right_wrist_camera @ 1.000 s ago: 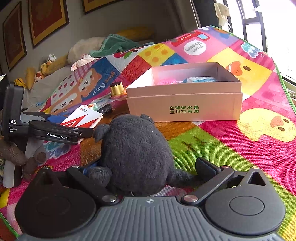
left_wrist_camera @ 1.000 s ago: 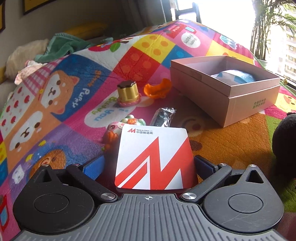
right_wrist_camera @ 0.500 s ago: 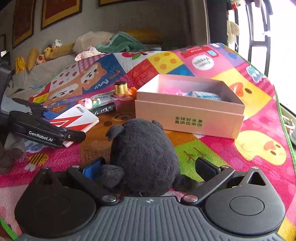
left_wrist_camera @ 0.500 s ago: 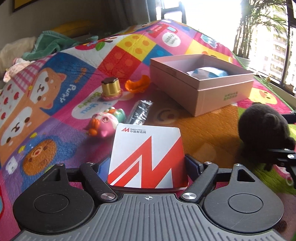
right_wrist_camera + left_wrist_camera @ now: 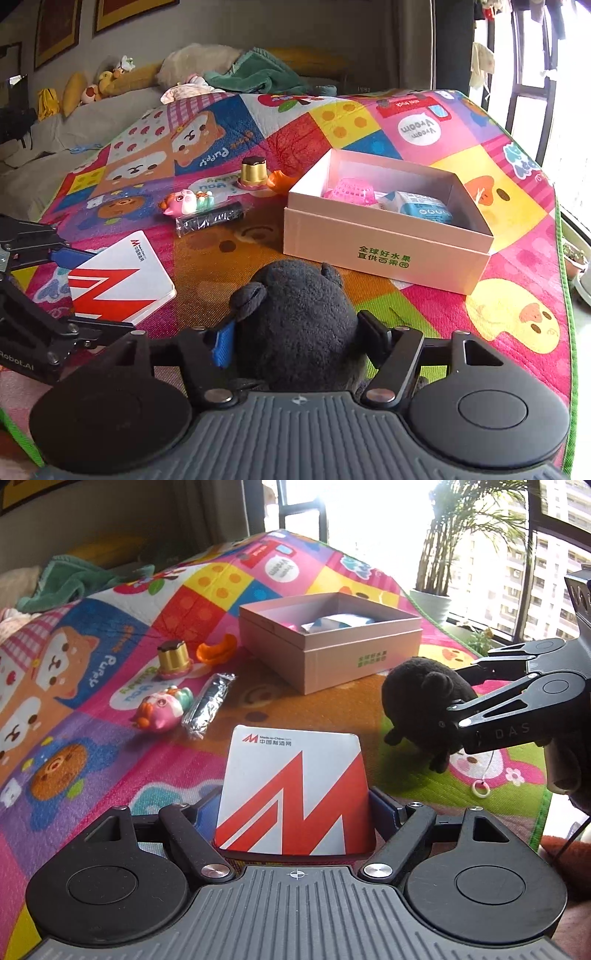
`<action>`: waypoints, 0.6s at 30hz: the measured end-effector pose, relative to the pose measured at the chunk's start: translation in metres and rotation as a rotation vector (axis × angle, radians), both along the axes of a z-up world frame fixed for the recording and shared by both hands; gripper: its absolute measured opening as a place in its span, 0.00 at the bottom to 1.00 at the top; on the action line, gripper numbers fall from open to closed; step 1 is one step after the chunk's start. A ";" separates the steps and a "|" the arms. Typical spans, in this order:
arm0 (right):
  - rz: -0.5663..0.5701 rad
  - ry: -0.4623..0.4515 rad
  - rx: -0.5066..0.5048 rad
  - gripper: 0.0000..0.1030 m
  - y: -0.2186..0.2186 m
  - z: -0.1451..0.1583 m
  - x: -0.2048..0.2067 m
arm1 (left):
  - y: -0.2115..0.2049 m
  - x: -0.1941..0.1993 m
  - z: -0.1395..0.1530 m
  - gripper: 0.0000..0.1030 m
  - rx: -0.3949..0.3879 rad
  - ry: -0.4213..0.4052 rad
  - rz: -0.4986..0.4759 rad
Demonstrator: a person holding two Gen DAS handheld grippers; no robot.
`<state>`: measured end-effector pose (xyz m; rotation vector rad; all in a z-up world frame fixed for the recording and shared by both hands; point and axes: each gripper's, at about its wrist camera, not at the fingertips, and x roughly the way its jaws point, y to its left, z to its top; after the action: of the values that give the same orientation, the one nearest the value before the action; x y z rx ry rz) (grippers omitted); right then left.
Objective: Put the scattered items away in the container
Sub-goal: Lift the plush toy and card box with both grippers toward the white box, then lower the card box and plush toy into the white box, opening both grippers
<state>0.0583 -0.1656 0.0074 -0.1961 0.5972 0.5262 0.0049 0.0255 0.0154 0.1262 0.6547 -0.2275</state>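
Two items are riding in my grippers: left gripper (image 5: 295, 808) clamping the white-and-red card (image 5: 293, 794), right gripper (image 5: 295, 343) (jaws just closing) squeezing the black plush toy (image 5: 295, 325). Four things are still lying beside the pink box (image 5: 384, 251).

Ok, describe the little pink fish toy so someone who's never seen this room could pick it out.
Find the open pink box on the play mat. Left of it, several small items lie loose. The pink fish toy lies beside a black wrapped packet, the only one with a cartoon face.

On the mat (image 5: 424, 306), the plush (image 5: 299, 325) lies before the box (image 5: 384, 254), card (image 5: 122, 280) to its left.
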 end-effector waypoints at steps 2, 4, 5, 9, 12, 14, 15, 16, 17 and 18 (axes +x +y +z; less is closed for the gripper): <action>-0.002 0.001 -0.002 0.64 -0.009 0.007 -0.008 | -0.005 -0.002 0.006 0.82 0.005 -0.022 -0.020; -0.003 -0.014 0.002 0.64 -0.020 0.019 -0.018 | -0.011 -0.003 0.014 0.82 0.007 -0.047 -0.044; -0.008 -0.026 0.008 0.64 -0.026 0.027 -0.022 | -0.014 -0.002 0.019 0.82 0.008 -0.063 -0.058; -0.046 -0.099 0.067 0.64 -0.050 0.066 -0.031 | -0.025 0.006 0.044 0.82 0.004 -0.121 -0.107; -0.059 -0.141 0.130 0.64 -0.064 0.096 -0.027 | -0.031 0.020 0.067 0.82 0.007 -0.181 -0.128; -0.072 -0.173 0.158 0.64 -0.071 0.114 -0.019 | -0.035 0.035 0.085 0.82 0.016 -0.238 -0.126; -0.080 -0.192 0.165 0.64 -0.073 0.122 -0.015 | -0.036 0.044 0.093 0.82 0.018 -0.260 -0.119; -0.092 -0.221 0.168 0.64 -0.075 0.131 -0.009 | -0.038 0.055 0.100 0.82 0.015 -0.275 -0.112; -0.102 -0.248 0.167 0.64 -0.076 0.138 -0.003 | -0.039 0.067 0.106 0.82 0.006 -0.283 -0.106; -0.116 -0.276 0.164 0.64 -0.076 0.145 0.005 | -0.040 0.080 0.110 0.82 -0.010 -0.284 -0.102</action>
<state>0.0635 -0.2418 0.1524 -0.0756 0.2924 0.4246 0.0845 -0.0145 0.1256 0.1786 0.3646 -0.3047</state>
